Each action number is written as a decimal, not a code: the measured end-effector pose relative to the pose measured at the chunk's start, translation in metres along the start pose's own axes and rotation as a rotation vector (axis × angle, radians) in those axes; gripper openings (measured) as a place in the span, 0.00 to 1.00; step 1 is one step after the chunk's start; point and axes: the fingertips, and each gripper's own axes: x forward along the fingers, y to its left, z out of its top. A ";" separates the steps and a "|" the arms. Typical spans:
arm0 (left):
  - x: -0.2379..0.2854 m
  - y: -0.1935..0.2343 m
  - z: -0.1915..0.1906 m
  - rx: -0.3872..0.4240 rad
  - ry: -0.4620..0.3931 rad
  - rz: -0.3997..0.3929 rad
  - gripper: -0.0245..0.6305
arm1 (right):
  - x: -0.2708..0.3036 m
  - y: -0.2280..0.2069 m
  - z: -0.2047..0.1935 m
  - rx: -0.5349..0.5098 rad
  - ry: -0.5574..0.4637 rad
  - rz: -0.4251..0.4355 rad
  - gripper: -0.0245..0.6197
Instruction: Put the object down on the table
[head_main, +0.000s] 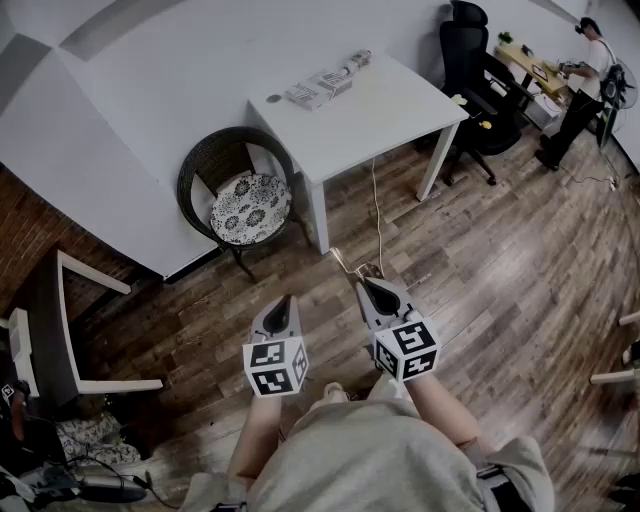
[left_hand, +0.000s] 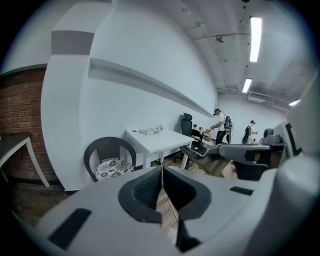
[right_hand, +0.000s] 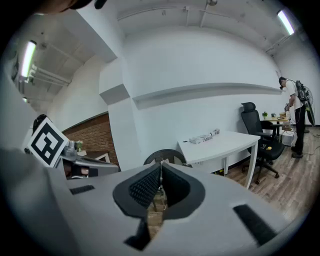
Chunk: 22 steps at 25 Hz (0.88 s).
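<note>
So right now neither hand is carrying anything. Your left hand-held gripper (head_main: 284, 300) has its jaws pressed together, and all you see through the slit is floor (head_main: 480, 290). Your right hand-held gripper (head_main: 369, 284) is the same, closed up on nothing. The only loose things I can spot are the packs (head_main: 325, 82) lined up along the far left edge of the table (head_main: 390, 115). My guess is the object is one of those and it's already down, but I can't tell which. That would explain the pose: you're standing well back from the table with both tools parked low in front of your waist. They're side by side and close together, forearms tucked in, noses pointing ahead and a bit down at the floor, marker cubes up toward your head. It looks like a resting carry rather than a reach. The chair (head_main: 200, 165) sits left of the table, nowhere near either tool.
</note>
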 end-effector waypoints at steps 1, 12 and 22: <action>-0.014 0.001 -0.001 -0.012 -0.010 0.016 0.05 | -0.012 0.007 0.000 -0.001 -0.001 0.003 0.05; -0.091 -0.035 -0.016 -0.027 -0.078 0.011 0.05 | -0.101 0.044 -0.012 -0.032 -0.029 -0.037 0.05; -0.093 -0.030 -0.012 0.001 -0.074 -0.047 0.05 | -0.093 0.055 -0.011 -0.027 -0.044 -0.071 0.05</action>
